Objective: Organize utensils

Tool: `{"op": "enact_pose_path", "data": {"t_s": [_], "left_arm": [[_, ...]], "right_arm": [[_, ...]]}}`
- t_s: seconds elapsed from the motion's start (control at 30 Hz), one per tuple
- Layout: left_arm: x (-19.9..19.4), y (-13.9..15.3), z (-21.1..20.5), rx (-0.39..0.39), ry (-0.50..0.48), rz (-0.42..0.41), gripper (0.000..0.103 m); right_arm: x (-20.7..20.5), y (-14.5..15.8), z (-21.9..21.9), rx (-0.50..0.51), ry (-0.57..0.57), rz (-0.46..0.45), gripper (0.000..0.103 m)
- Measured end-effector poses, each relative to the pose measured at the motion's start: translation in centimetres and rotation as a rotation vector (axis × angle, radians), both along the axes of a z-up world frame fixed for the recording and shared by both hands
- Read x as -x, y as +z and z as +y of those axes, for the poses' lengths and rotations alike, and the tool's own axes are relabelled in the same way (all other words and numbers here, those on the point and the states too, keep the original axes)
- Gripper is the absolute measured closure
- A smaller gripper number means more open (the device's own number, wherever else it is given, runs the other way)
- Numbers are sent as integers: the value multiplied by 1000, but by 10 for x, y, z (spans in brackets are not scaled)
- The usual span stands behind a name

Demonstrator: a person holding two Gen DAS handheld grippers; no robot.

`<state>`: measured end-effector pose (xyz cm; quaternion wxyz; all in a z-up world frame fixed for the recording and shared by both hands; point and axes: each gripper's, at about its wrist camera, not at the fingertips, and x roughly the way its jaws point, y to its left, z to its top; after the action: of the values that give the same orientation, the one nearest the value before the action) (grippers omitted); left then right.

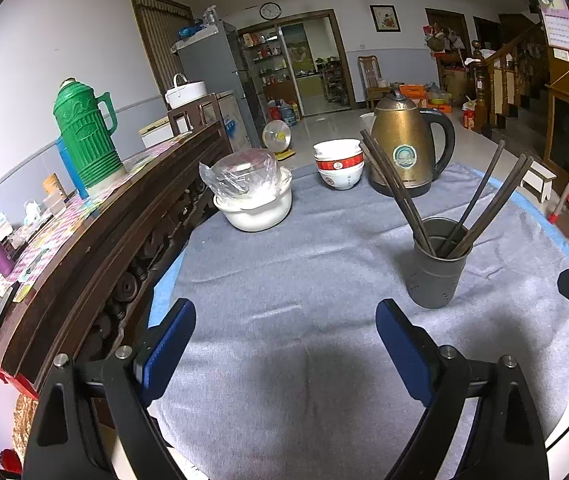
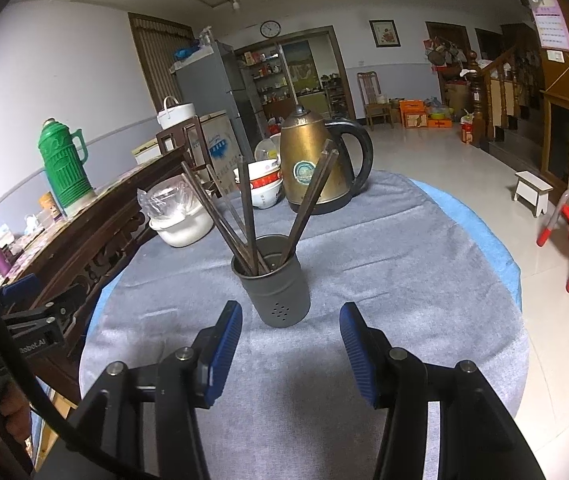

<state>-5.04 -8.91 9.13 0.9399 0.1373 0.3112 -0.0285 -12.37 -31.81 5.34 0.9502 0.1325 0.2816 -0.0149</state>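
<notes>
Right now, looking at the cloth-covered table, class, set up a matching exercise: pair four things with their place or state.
Things:
1. dark wooden chopsticks
2. brass-coloured electric kettle
3. stacked red-and-white bowls
4. right gripper

Places or states:
A. open, holding nothing
B. beside the kettle
C. standing in the grey metal cup
D. at the table's far edge, behind the cup

Pairs: 1-C, 2-D, 3-B, 4-A
</notes>
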Motion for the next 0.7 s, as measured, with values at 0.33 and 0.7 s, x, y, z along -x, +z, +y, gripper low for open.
{"op": "enact_pose_path", "data": {"t_s": [0.33,0.7], "left_arm": [[3,6,2,18,-6,-9,11],[3,7,10,33,2,-12,11]], "right_arm": [[3,5,7,10,10,-18,48],[3,7,14,23,18,-17,48]]}}
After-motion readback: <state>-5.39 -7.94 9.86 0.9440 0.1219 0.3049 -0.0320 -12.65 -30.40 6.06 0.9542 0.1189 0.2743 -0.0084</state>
